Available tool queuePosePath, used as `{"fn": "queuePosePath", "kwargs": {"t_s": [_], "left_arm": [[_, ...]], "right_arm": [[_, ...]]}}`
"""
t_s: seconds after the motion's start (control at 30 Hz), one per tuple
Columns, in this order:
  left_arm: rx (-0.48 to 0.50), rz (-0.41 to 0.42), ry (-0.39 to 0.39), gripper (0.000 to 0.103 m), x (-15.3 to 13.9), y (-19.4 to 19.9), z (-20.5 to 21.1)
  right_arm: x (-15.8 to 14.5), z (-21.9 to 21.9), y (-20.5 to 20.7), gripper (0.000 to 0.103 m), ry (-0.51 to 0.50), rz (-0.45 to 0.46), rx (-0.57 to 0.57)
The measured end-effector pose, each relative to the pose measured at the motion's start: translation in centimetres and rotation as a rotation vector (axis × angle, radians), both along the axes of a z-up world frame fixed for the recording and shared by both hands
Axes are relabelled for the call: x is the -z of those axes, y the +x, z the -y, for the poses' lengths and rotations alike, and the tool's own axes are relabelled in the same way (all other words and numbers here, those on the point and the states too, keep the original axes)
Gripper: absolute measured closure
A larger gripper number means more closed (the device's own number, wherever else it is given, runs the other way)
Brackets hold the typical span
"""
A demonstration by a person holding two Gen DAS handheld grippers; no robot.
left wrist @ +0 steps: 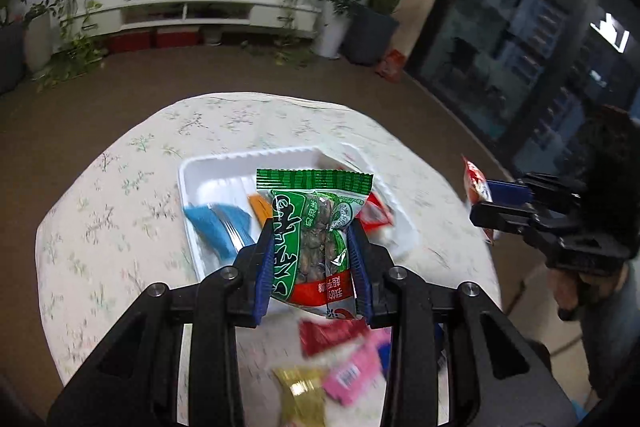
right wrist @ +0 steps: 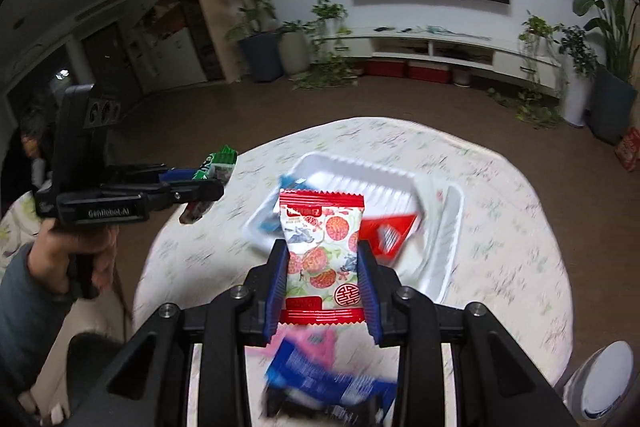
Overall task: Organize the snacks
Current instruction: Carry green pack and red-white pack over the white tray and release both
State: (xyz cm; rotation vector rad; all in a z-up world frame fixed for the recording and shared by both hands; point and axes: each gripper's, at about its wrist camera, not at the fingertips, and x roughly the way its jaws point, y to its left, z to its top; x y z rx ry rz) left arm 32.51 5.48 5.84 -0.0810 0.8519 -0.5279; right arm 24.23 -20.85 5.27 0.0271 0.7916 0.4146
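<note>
My left gripper (left wrist: 314,239) is shut on a green snack packet (left wrist: 316,227) and holds it above the near edge of a white foam tray (left wrist: 224,163). The tray holds a blue packet (left wrist: 218,223), an orange one (left wrist: 260,205) and a red one (left wrist: 374,213). My right gripper (right wrist: 323,259) is shut on a red-and-white packet with a fruit print (right wrist: 322,251), held above the table in front of the tray (right wrist: 360,169). Each gripper shows in the other view, the right (left wrist: 480,203) and the left (right wrist: 212,179), each with its packet.
The round table has a floral cloth (left wrist: 120,187). Loose packets lie on it near me: red (left wrist: 328,335), pink (left wrist: 352,371), gold (left wrist: 300,391), and a blue one (right wrist: 320,375) in the right wrist view. A white object (right wrist: 600,383) sits beyond the table's right edge.
</note>
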Motion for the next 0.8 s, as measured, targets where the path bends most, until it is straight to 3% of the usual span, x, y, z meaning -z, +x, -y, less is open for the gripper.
{"fn": "queuePosePath", "kwargs": {"t_s": [0.2, 0.43, 0.8], "left_arm": [[-0.034, -0.065, 0.051, 0.071, 3.0, 6.7, 1.9], [-0.053, -0.128, 0.112, 0.07, 7.7, 10.7, 3.1], [-0.055, -0.113, 0.17, 0.07, 11.6, 12.4, 4.7]], "right_arm": [[1.5, -1.9, 7.0, 0.067, -0.077, -0.044, 0.039], [6.5, -2.6, 14.1, 0.067, -0.162, -0.151, 0.077], [10.9, -3.0, 17.3, 0.067, -0.237, -0.204, 0.094]]}}
